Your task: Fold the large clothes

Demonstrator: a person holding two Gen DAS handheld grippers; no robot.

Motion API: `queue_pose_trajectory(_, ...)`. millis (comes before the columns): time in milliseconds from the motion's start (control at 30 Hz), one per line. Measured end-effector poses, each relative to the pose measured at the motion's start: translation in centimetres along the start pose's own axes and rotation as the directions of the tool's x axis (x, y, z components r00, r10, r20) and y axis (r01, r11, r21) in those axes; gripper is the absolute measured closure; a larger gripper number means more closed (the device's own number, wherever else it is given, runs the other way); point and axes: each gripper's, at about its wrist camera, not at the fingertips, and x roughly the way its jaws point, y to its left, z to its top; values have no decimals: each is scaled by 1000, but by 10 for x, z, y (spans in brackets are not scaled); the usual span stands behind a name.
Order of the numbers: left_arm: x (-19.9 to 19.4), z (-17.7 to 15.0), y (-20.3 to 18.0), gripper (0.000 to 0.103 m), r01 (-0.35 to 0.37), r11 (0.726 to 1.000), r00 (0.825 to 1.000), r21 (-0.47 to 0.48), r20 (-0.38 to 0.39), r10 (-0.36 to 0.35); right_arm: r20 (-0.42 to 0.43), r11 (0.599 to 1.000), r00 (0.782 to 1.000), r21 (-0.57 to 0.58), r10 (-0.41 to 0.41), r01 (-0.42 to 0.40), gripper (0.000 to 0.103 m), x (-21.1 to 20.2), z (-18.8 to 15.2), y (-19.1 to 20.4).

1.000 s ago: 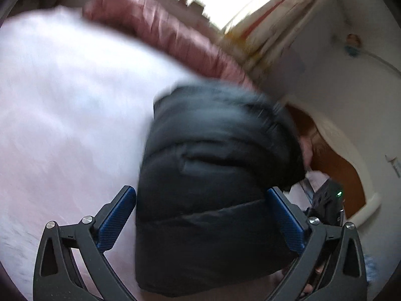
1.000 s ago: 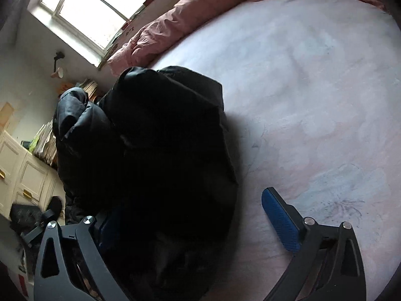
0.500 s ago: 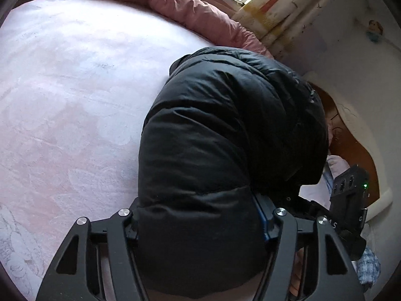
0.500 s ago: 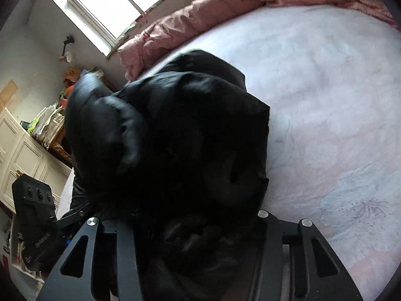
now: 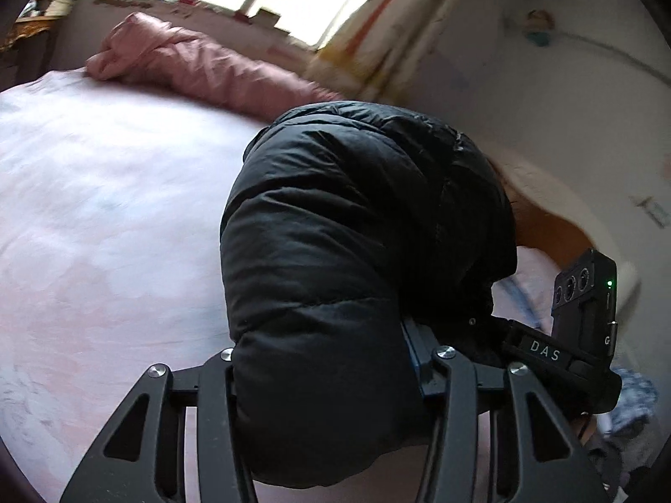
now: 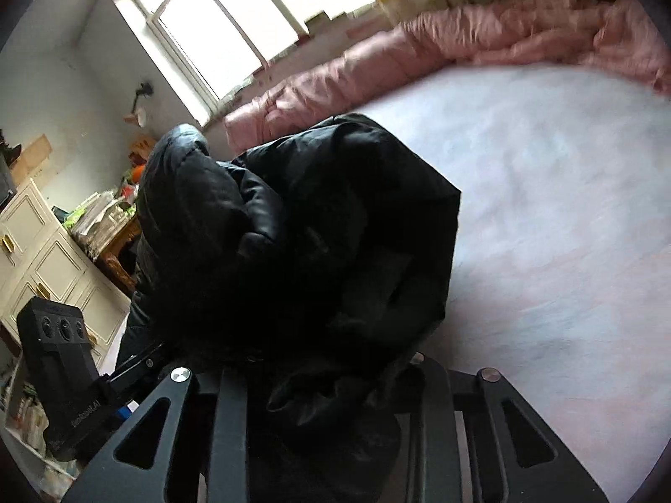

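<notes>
Black, puffy, quilted: the down jacket (image 5: 360, 251) sits bunched on the pale pink bed sheet (image 5: 105, 230), and we've got a thick roll of it in each tool. Left gripper (image 5: 323, 373) has its jaws closing w/ the padded hem squeezed between them; right gripper (image 6: 335, 385) likewise closing, a crumpled wad of the same jacket pinched in its jaws. Both grips look firm, fabric bulging out past the fingers.

Step in hand, as we read it: gather-and-lift, probably to carry the near edge over for a fold or reposition the bundle. Next move needs both hands travelling together, same pace, so the slippery shell doesn't slide out; then lay it flat on the sheet, clear of the pink quilt (image 6: 419, 58) along the far edge.

Vs. a sec ago: both sets of jaws stood wide w/ the jacket lying loose between the blue pads, nothing gripped. Now blue pads are nearly buried in fabric, and the views show more window (image 6: 235, 21) and wall.
</notes>
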Motion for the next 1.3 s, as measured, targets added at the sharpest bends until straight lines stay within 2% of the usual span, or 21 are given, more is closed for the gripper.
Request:
queue_pose_trajectory(67, 7, 14, -25, 56, 31, 999, 999, 25, 12, -32, 47, 999, 998, -12, -40, 41, 74, -31, 13, 2)
queue_pose_trajectory(233, 21, 39, -100, 55, 126, 985, 991, 121, 32, -130, 173, 995, 981, 64, -92, 82, 74, -100, 44, -22)
queue_pose_trajectory(400, 66, 36, -171, 55, 260, 951, 965, 165, -15, -261, 292, 970, 925, 59, -244, 237, 73, -179, 54, -64)
queue_pose_trajectory(500, 105, 23, -211, 55, 325, 927, 946, 186, -63, -319, 309, 946, 895, 138, -323, 294, 73, -217, 53, -115)
queue_pose_trajectory(600, 154, 7, -244, 55, 381, 912, 923, 152, -120, -366, 311, 921, 869, 194, -386, 339, 73, -237, 54, -157)
queue_pose_trajectory(667, 181, -3, -262, 55, 392, 909, 917, 140, -139, -374, 307, 898, 849, 246, -430, 365, 73, -243, 56, -191)
queue_pose_trajectory(767, 224, -16, -272, 54, 385, 916, 917, 116, -163, -365, 292, 871, 831, 295, -474, 394, 73, -239, 64, -231)
queue_pose_trajectory(833, 253, -23, -274, 54, 359, 930, 921, 84, -191, -338, 264, 853, 823, 309, -502, 421, 73, -232, 63, -261)
queue_pose_trajectory(933, 296, -47, -273, 53, 315, 944, 925, 95, -255, -283, 198, 815, 806, 312, -559, 489, 73, -202, 58, -295)
queue_pose_trajectory(1000, 327, -62, -264, 48, 271, 962, 908, 37, -342, -243, 119, 783, 794, 308, -596, 541, 71, -172, 51, -316)
queue_pose_trajectory(1033, 327, -66, -259, 46, 278, 961, 903, 5, -343, -259, 124, 789, 802, 321, -584, 525, 69, -170, 47, -324)
queue_pose_trajectory(1067, 325, -64, -260, 43, 276, 961, 906, 8, -337, -257, 138, 796, 806, 321, -576, 514, 69, -173, 48, -323)
queue_pose_trajectory(1100, 323, -64, -263, 40, 246, 969, 920, 37, -324, -221, 150, 796, 800, 307, -581, 521, 69, -173, 49, -316)
queue_pose_trajectory(1167, 323, -66, -267, 32, 206, 976, 933, 74, -316, -173, 127, 771, 774, 284, -620, 571, 67, -166, 49, -315)
queue_pose_trajectory(1233, 319, -64, -269, 16, 152, 984, 949, 97, -291, -118, 138, 768, 768, 285, -625, 573, 63, -170, 47, -318)
queue_pose_trajectory(1267, 316, -64, -268, 10, 119, 987, 959, 110, -270, -86, 146, 765, 764, 294, -628, 573, 60, -173, 45, -318)
queue_pose_trajectory(1300, 310, -63, -268, 10, 110, 987, 965, 120, -252, -77, 152, 750, 747, 301, -647, 588, 49, -178, 43, -317)
